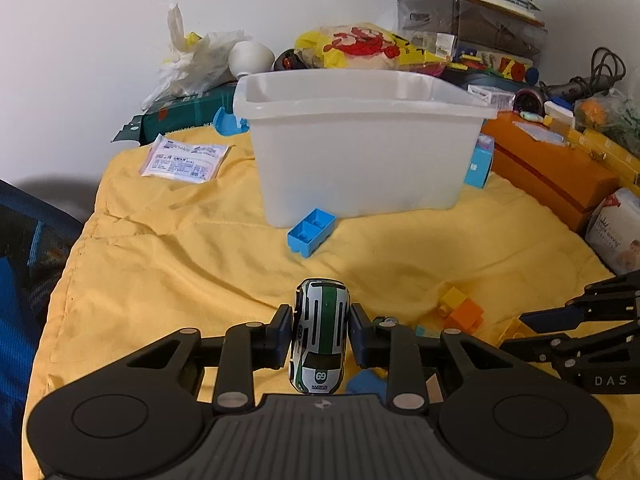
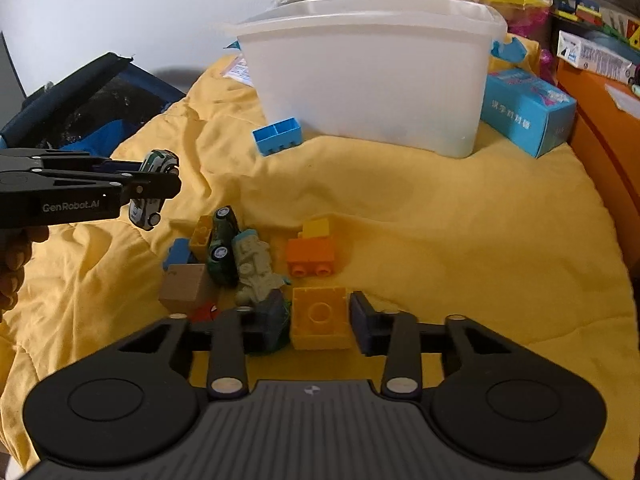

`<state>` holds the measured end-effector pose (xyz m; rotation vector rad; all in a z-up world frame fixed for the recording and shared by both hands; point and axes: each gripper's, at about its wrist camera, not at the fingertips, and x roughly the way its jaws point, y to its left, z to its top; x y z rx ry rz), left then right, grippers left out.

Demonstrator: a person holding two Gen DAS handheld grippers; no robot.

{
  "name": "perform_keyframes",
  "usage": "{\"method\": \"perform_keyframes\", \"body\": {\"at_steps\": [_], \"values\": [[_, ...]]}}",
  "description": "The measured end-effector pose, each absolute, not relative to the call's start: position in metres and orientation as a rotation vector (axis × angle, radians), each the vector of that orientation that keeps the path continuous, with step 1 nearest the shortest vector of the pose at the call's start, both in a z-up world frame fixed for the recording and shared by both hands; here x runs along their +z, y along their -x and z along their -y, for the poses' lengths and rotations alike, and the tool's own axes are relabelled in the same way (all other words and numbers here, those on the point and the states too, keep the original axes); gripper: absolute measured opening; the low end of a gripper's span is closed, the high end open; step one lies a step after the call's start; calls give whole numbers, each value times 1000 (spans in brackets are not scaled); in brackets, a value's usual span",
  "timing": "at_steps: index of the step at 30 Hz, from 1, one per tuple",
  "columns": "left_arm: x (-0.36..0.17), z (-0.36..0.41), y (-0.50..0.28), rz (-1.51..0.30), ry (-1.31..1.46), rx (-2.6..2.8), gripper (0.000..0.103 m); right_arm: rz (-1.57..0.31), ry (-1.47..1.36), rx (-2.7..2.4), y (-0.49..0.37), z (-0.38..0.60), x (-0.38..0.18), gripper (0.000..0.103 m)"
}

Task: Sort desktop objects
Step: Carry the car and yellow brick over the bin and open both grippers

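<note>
Left gripper [image 1: 321,330] clamped on a white-and-green toy car [image 1: 320,336], held clear above the yellow cloth [image 1: 180,264]. White bin [image 1: 360,152] stands ahead of it, blue brick [image 1: 310,232] at the bin's foot. Right gripper [image 2: 320,320] low over the cloth, pads closed against a yellow brick [image 2: 320,318]. Pile of small toys [image 2: 224,256] just ahead-left of its fingers; orange brick [image 2: 312,254] straight ahead.

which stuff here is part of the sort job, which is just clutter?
Job:
- white toy car, clamped in left tool
- yellow block, between the pads of right tool
- white bin
- blue brick
- orange brick

Clutter:
- blue carton
- yellow snack bag
- white packet
</note>
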<state>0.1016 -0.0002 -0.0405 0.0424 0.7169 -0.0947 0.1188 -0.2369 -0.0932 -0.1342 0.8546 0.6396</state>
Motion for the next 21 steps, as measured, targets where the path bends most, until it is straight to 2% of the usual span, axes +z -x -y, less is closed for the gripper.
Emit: {"method": "perform_keyframes", "body": {"at_steps": [8, 14, 21], "values": [[-37, 3, -98, -707, -33, -102, 33, -884, 171, 589, -117, 254, -102, 38], [-31, 5, -97, -713, -37, -98, 33, -854, 200, 605, -118, 249, -104, 35], [24, 8, -125, -643, 22, -55, 33, -694, 84, 602, -134, 258, -33, 35]]}}
